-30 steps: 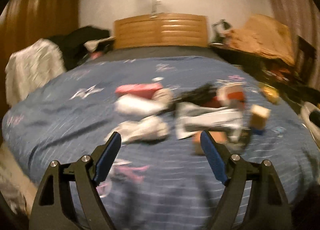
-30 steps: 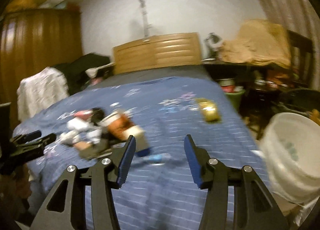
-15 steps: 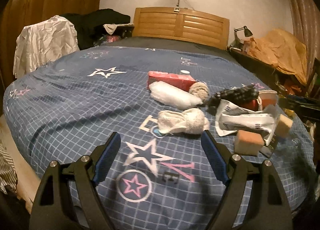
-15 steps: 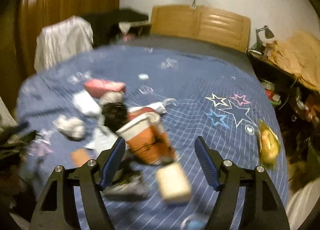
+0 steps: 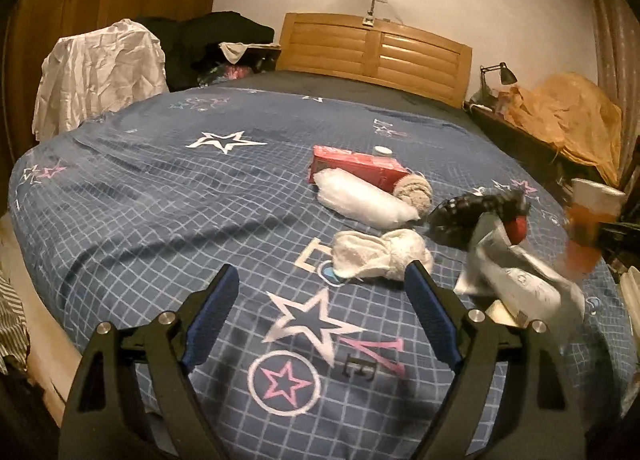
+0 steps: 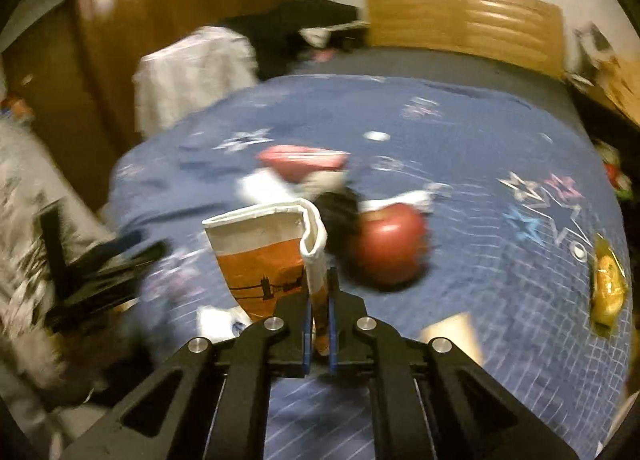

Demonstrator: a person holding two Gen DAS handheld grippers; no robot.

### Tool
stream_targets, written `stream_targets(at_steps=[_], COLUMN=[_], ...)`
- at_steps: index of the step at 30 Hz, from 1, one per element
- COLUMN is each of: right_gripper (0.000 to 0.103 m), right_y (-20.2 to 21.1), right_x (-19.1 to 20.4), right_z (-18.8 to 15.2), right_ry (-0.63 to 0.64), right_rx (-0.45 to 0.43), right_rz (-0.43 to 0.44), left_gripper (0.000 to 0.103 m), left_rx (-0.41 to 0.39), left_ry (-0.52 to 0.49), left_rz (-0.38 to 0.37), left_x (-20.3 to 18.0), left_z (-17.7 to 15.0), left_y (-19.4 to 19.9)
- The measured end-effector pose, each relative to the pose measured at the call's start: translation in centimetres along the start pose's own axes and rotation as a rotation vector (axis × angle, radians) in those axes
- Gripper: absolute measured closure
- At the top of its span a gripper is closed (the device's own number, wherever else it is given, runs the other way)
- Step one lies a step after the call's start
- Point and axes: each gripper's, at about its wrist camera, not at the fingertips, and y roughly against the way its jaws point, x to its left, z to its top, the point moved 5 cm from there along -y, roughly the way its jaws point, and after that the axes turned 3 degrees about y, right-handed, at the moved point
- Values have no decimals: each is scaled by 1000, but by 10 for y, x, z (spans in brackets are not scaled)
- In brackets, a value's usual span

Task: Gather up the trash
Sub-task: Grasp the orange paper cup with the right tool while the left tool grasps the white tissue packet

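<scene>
Trash lies on the blue star-print bedspread (image 5: 168, 195). My right gripper (image 6: 319, 308) is shut on the wall of a crushed orange-and-white paper cup (image 6: 264, 256) and holds it above the bed; the cup also shows blurred at the right of the left wrist view (image 5: 588, 227). My left gripper (image 5: 322, 300) is open and empty, low over the bedspread, just short of a white crumpled cloth (image 5: 380, 254). Beyond lie a clear plastic bag (image 5: 360, 199), a red box (image 5: 356, 167), a black object (image 5: 468, 207) and a grey wrapper (image 5: 516, 280). A red apple (image 6: 386, 250) lies beside the cup.
A wooden headboard (image 5: 376, 47) stands at the far end. White cloth (image 5: 100, 71) hangs over something at the left. A cluttered side table with a lamp (image 5: 500, 75) and orange cloth is at the right. A yellow wrapper (image 6: 608, 288) lies near the bed's right edge.
My right gripper has closed on the paper cup and lifted it off the bed. My left gripper has stayed open and shifted slightly closer to the white cloth.
</scene>
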Motion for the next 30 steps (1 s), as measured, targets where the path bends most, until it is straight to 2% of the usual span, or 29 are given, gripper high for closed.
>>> stream_targets(at_steps=[2,5,9,12,17,19,22,25,26,27,28,29,30], right_gripper=[96,96,96,96,96,96,96,96,96,96,96,96,96], right_y=[19,57,105,125,135,134,133,122,118,117,115,114,115], right_x=[3,-8,-31,-44,-63,-68,-68,-68,-66,-67,-66,-68,-70], right_z=[0,-5,-32,-62,-111,-121,-130,-134,-135,-138,-141,-143,-146], right_ry=[-27,-110,-252,-317,-420,-442,-449,-450,-453,-459,-466,-472,-481], right_rx=[-47,-162,-274,-282,-254,-250,-250,-240,-237,-235,-233,-232,-235], right_rz=[-9,-49,-107,-167,-197,-195,-180,-172,-169,-165,-163,-163,-165], left_gripper=[20,18,18,18,18,8,8,9,13,34,47,48,53], left_rx=[2,-2,7,36,100,167,232,294,327,346,380,399,392], left_ry=[-12,-27,-41,-46,-61,-94,-156,-227,-261,-270,-265,-230,-215], left_rz=[-4,-13,-37,-81,-243,-296,-285,-247,-234,-228,-219,-231,-242], left_x=[-5,-11,-20,-36,-89,-122,-161,-184,-190,-190,-187,-183,-180], left_z=[-1,-1,-1,-1,7,10,4,-11,-20,-26,-30,-32,-30], left_y=[2,7,10,9,10,3,-14,-30,-38,-42,-48,-54,-54])
